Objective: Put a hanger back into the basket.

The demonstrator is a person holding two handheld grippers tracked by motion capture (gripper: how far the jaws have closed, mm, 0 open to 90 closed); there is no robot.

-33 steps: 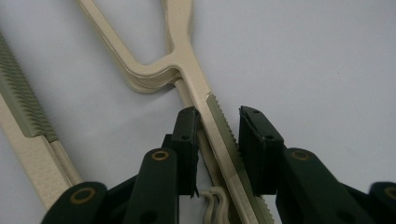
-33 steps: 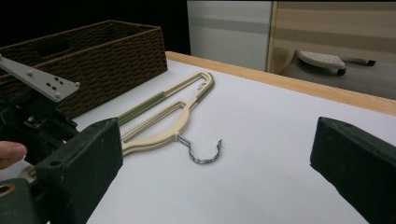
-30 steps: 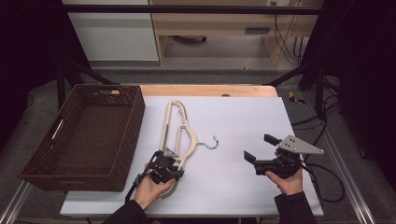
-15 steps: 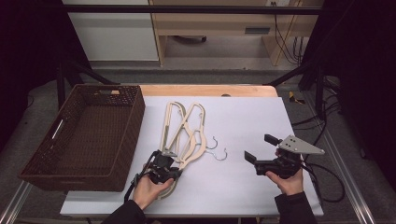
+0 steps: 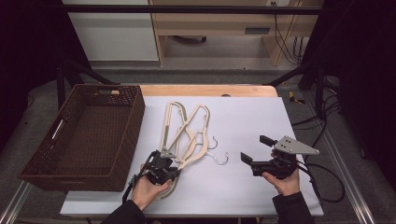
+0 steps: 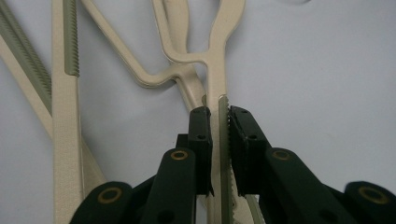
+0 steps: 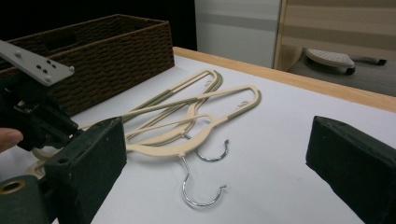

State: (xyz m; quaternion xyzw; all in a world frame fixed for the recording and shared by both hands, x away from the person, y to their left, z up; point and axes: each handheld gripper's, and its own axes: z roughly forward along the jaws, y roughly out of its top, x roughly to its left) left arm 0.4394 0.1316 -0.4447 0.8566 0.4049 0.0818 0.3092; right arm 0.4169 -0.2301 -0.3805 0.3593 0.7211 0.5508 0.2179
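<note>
Two hangers (image 5: 184, 133) lie fanned out mid-table, hooks pointing toward four o'clock, just beside the basket (image 5: 84, 135) at nine o'clock. My left claw (image 6: 218, 140) is clamped tight on one hanger's ridged arm at the near end. My right claw (image 5: 254, 151) sits at four o'clock on the table (image 5: 252, 116), jaws wide and holding nothing, well apart from the hooks.

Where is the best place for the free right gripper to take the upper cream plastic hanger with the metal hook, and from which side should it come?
Probably the straight cream shoulder bar just above the metal hook of the upper cream plastic hanger. The bar is thin and flat on the white table, facing the open right gripper, so come from the right. The left gripper already clamps the hanger's ribbed end.
</note>
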